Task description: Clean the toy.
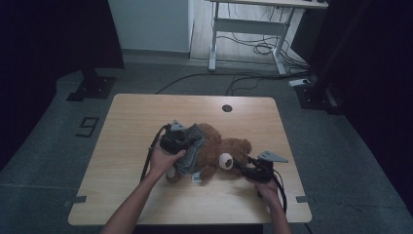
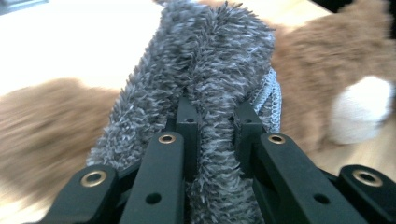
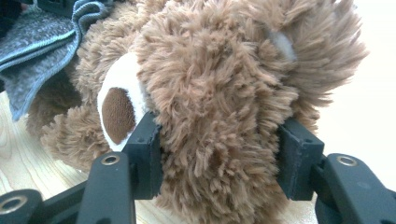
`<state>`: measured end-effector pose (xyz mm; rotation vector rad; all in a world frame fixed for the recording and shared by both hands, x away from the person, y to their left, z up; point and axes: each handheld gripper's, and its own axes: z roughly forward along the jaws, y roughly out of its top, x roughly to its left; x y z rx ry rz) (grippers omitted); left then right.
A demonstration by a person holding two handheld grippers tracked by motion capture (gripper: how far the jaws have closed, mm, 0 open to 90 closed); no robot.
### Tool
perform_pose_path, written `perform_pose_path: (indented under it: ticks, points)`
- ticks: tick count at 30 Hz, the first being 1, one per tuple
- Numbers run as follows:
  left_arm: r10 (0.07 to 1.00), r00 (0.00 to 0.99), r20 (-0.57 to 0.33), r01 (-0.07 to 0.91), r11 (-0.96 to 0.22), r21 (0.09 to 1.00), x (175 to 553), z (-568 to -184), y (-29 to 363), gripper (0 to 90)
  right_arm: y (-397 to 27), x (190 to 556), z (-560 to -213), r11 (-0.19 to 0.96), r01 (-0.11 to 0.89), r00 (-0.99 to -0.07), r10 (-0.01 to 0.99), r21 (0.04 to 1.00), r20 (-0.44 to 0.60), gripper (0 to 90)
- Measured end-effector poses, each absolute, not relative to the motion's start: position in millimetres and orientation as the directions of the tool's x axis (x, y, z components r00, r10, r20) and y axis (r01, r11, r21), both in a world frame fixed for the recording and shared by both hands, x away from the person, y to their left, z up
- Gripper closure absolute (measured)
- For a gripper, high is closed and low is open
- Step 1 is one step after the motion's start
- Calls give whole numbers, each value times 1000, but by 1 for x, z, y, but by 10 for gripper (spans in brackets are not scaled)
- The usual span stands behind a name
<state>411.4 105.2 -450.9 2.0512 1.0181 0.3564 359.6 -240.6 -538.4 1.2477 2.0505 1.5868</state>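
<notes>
Item: brown plush teddy bear (image 1: 221,151), lying on its side near centre of light-wood counter (image 1: 126,122), head toward 3 o'clock, body toward 9 o'clock; white muzzle w/ brown nose faces 6 o'clock in high view. Item: grey fuzzy garment (image 1: 191,153) w/ ribbed knit edge, wrapped over bear's body at 9 o'clock side of the head; small white tag at its lower edge. Left tool (image 2: 215,116): jaws pressed close together, pinching a fold of the grey garment betw. them; fabric bulges up past the tips; ribbed hem visible just at 3 o'clock of the jaws, brown fur blurred behind. In high view this tool (image 1: 180,139) sits on the bear's body, held by left hand (image 1: 163,161), cable trailing toward 7 o'clock. Right tool (image 3: 219,149): jaws spread wide, one each side of the bear's head, both pads touching fur, i.e. gripping the head; muzzle just at 10 o'clock of the left jaw, grey garment at 10–11 o'clock corner. In high view right tool (image 1: 243,168) meets head from 5 o'clock, right hand (image 1: 265,185) behind it. Counter: round grommet hole (image 1: 227,107) near far edge, 12 o'clock.
</notes>
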Motion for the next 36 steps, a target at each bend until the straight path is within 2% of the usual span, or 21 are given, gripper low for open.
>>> perform_pose_path:
  ticks: [7,15,17,20,26,29,32,36]
  points:
    - [818,572,-61,575,-347,741,410,-476,135,773,-241,360,-539,30,465,-597,748,885,288,430]
    - [843,529,-98,640,-321,698,411,-500,155,772,-241,361,-539,26,466,-601,743,884,295,430]
    - [864,502,-44,605,-314,732,407,-492,159,775,-241,361,-539,26,467,-601,743,884,295,430]
    - [849,528,16,534,-347,771,400,-464,157,776,-242,361,-539,29,468,-602,742,883,295,430]
    - [801,597,-36,478,-320,818,403,-417,138,775,-242,361,-540,27,467,-603,740,884,297,429]
    - [787,616,-18,458,-340,821,409,-400,119,775,-242,361,-540,26,466,-603,741,884,295,429]
    - [790,610,-61,504,-326,800,428,-398,102,774,-242,361,-540,26,464,-603,741,885,294,429]
    - [812,574,-109,607,-332,722,456,-424,94,773,-242,360,-540,30,464,-605,741,886,292,430]
